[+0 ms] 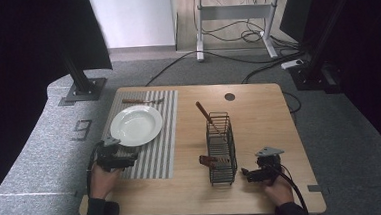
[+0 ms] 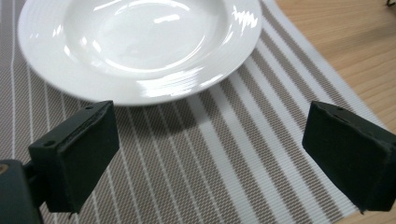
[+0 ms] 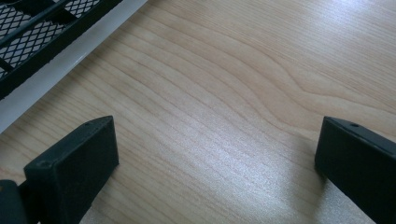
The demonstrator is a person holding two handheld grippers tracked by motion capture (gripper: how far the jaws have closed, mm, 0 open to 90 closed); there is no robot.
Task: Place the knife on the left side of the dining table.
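Grippers gape empty: left gripper [image 2: 210, 154] just before the white plate [image 2: 140, 46] on the striped placemat [image 2: 224, 154], right gripper [image 3: 217, 163] beside the wire rack [image 3: 37, 28].

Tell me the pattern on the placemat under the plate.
Brown-and-white woven striped placemat; the left gripper view shows it best.

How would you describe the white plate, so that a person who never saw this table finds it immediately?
Start from the wooden table and look at its left part, where a striped placemat lies. The white plate sits on that mat, just beyond the open left gripper. It is the one round, glossy white thing here; the black wire basket and a wooden-handled utensil look nothing like it.
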